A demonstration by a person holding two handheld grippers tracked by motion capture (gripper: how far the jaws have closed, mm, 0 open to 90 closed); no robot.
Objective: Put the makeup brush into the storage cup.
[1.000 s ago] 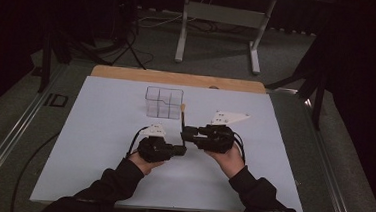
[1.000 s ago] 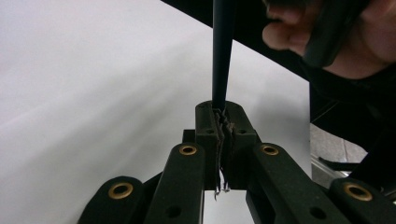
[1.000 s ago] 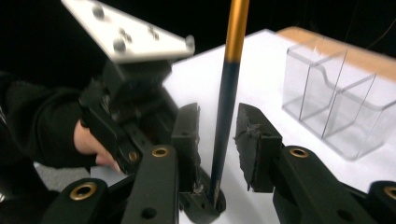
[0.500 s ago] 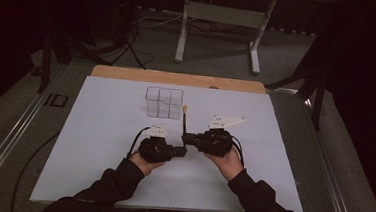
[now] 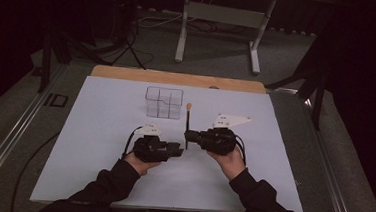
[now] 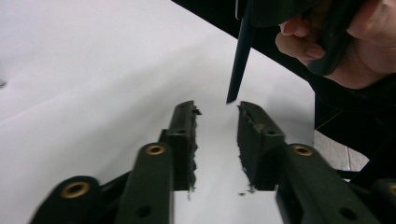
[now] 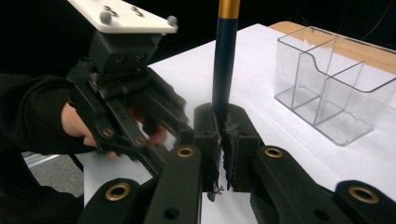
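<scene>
Overhead, right gripper (image 5: 190, 134) clamps an upright dark brush (image 5: 187, 128) just in front of the clear organizer (image 5: 164, 103); left gripper (image 6: 217, 109) view: jaws just opening, apart, brush tip above the gap, untouched; right gripper view: pads pinch the brush handle.

The room is dark, with black surroundings at nine and three o'clock and light falling mainly on the white sheet (image 5: 98, 145) that covers the table, whose wooden edge (image 5: 178, 78) shows at twelve o'clock. Beyond it, at twelve o'clock, a grey carpeted floor (image 5: 219, 58) carries a pale metal table frame (image 5: 221, 13) on two legs, with cables (image 5: 129, 52) lying at eleven o'clock. Metal rails (image 5: 13, 139) run along the table's sides at nine and three o'clock.
</scene>
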